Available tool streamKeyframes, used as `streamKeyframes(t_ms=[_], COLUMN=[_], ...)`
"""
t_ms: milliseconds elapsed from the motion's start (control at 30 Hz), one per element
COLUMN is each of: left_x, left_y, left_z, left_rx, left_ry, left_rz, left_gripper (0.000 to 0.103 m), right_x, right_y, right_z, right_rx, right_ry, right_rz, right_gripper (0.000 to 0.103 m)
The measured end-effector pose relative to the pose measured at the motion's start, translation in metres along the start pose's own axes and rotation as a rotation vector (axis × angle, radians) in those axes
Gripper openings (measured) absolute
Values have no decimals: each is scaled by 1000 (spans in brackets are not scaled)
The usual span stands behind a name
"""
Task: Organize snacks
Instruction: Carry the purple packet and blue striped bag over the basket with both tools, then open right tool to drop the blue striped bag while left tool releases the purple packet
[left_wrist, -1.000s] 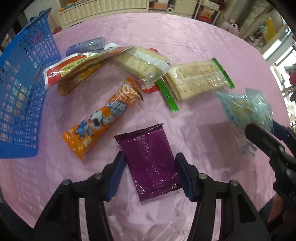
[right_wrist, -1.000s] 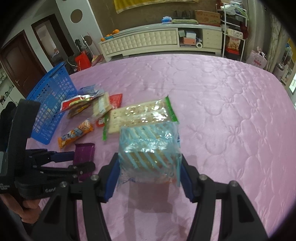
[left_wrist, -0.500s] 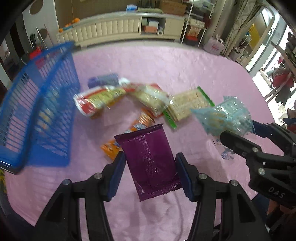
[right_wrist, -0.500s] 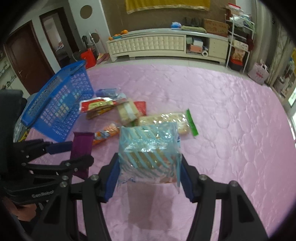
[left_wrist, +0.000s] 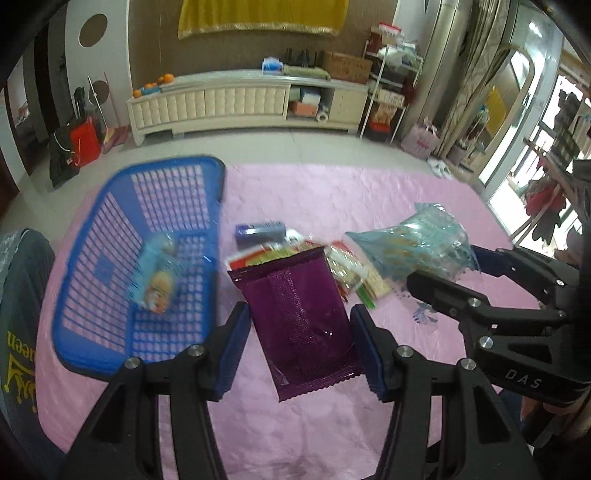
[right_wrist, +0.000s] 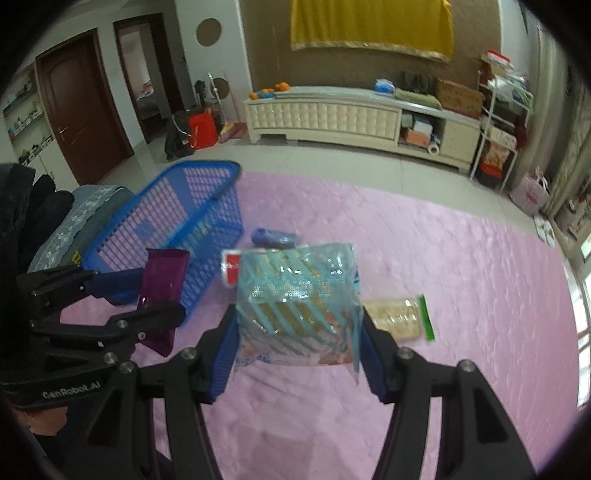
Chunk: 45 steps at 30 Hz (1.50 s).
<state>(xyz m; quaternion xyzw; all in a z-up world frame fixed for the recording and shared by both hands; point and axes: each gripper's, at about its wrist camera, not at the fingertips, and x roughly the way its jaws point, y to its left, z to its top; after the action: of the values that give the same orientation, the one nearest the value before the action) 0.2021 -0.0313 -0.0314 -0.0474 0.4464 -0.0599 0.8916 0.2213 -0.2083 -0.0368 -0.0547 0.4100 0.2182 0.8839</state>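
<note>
My left gripper (left_wrist: 299, 339) is shut on a purple snack packet (left_wrist: 295, 314), held in the air above the pink tablecloth (left_wrist: 332, 192). The same packet (right_wrist: 162, 291) shows at the left of the right wrist view. My right gripper (right_wrist: 297, 332) is shut on a light-blue striped biscuit bag (right_wrist: 299, 291), also lifted; that bag (left_wrist: 410, 247) appears at the right of the left wrist view. A blue mesh basket (left_wrist: 96, 332) stands at the left, with one small blue snack pack (left_wrist: 155, 280) inside it.
Several snacks lie in a heap behind the held packets: a purple-blue pack (left_wrist: 260, 230), a red-and-white packet (right_wrist: 231, 266), and a cracker bag with a green zip strip (right_wrist: 399, 317). A padded chair back (right_wrist: 66, 229) stands beside the basket. A long cream cabinet (right_wrist: 332, 114) lines the far wall.
Both grippers have risen off the cloth with their packets and tilted up, so more of the room shows. The basket now appears closer to the left gripper, its inside in view.
</note>
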Motion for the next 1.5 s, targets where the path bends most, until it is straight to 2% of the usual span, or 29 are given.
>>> streamKeyframes(t_ms=[300,600,1033,1233,1333,1433,1500], left_x=[-13,-27,-6,9,15,19,21], left_y=[50,99,157,177,182,186,185], left_z=[14,27,33,37,37,35,33], left_rx=[-24,-74,-153,-178,-177,-190,-187], left_ry=[-49,-80,-78,-69,-75,-66,-59], left_rz=[10,55,96,102,137,125,126], left_gripper=[53,53,53,53,53,53,53], right_x=[6,24,100,128,143,159,160], right_y=[37,76,115,129,130,132,129], right_z=[45,71,98,107,110,112,110], right_rx=[-63,-140,-216,-299,-298,-308,-305], right_ry=[-28,-29,68,99,119,158,151], right_rz=[37,80,122,82,66,46,11], right_gripper=[64,64,64,64,65,71,74])
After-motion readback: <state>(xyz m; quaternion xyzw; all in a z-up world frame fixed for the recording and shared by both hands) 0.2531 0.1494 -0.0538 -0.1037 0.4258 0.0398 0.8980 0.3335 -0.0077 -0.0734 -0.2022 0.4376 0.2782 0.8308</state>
